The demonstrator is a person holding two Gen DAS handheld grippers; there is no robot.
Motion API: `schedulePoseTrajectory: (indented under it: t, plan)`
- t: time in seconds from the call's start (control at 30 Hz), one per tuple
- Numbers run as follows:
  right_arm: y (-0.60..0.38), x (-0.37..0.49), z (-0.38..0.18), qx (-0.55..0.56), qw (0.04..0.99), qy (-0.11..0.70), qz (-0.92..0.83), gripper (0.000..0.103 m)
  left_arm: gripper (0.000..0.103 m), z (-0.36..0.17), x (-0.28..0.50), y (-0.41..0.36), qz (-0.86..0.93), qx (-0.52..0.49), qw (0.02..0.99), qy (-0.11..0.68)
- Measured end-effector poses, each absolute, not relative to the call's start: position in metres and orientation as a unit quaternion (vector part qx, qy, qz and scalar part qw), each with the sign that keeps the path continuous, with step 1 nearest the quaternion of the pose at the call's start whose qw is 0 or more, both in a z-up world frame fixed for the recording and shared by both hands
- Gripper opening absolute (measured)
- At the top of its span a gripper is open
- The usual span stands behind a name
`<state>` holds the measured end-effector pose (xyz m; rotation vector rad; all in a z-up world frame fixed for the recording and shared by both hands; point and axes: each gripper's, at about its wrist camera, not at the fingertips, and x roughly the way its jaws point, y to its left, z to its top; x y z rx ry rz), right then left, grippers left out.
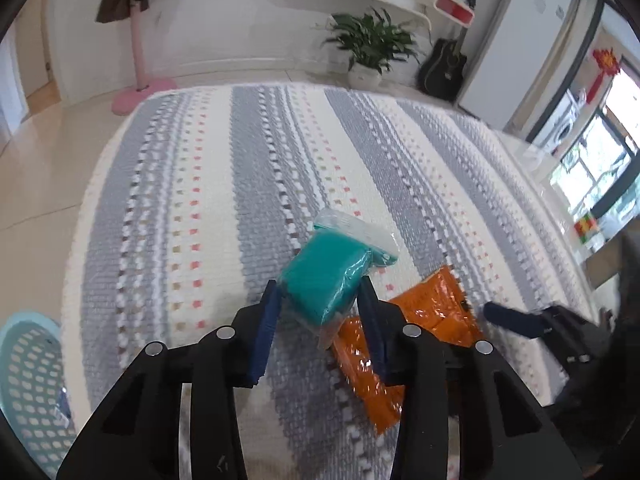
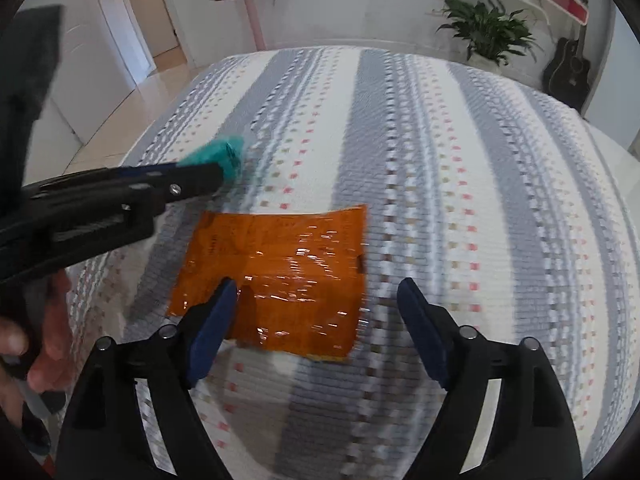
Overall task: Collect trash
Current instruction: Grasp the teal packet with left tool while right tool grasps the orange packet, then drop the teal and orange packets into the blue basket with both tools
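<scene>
A glossy, crinkled teal packet (image 1: 326, 276), plump and soft-cornered, is pinched between the blue-padded fingers of the left tool (image 1: 320, 300) just above a woven grey-and-white striped tabletop cloth (image 1: 224, 184). A flat, shiny orange wrapper (image 2: 276, 276) lies on the cloth near the front; wide bare cloth runs to the far edge. The right tool (image 2: 316, 300) hangs low over the wrapper, its jaws spread wide, left pad (image 2: 214, 320) overlapping the wrapper's near-left corner.
</scene>
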<state>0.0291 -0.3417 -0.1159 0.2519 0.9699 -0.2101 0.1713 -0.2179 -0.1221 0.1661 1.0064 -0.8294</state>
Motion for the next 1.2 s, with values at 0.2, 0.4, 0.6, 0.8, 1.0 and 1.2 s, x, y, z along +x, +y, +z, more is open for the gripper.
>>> schedulePoseTrajectory:
  t: [0.2, 0.4, 0.6, 0.8, 1.0, 1.2]
  plan:
    - [-0.319, 0.048, -0.123, 0.083, 0.864, 0.481, -0.126, 0.080, 0.037, -0.091, 0.155, -0.171, -0.382, 0.036, 0.810, 0.444]
    - [-0.310, 0.052, -0.122, 0.068, 0.873, 0.465, -0.129, 0.051, 0.037, -0.078, 0.149, -0.127, -0.356, 0.005, 0.827, 0.436]
    - [-0.287, 0.060, -0.112, 0.033, 0.879, 0.461, -0.117, 0.008, 0.037, -0.072, 0.146, -0.089, -0.333, -0.007, 0.838, 0.433]
    - [-0.265, 0.058, -0.068, 0.048, 0.903, 0.419, -0.085, 0.005, 0.038, -0.039, 0.145, -0.029, -0.300, -0.032, 0.863, 0.405]
    - [-0.196, 0.064, -0.002, 0.021, 0.929, 0.370, -0.020, 0.005, 0.038, 0.007, 0.141, 0.043, -0.254, -0.082, 0.895, 0.358]
    - [-0.121, 0.086, 0.011, -0.005, 0.924, 0.380, 0.049, 0.005, 0.038, 0.005, 0.153, 0.091, -0.187, -0.086, 0.896, 0.394]
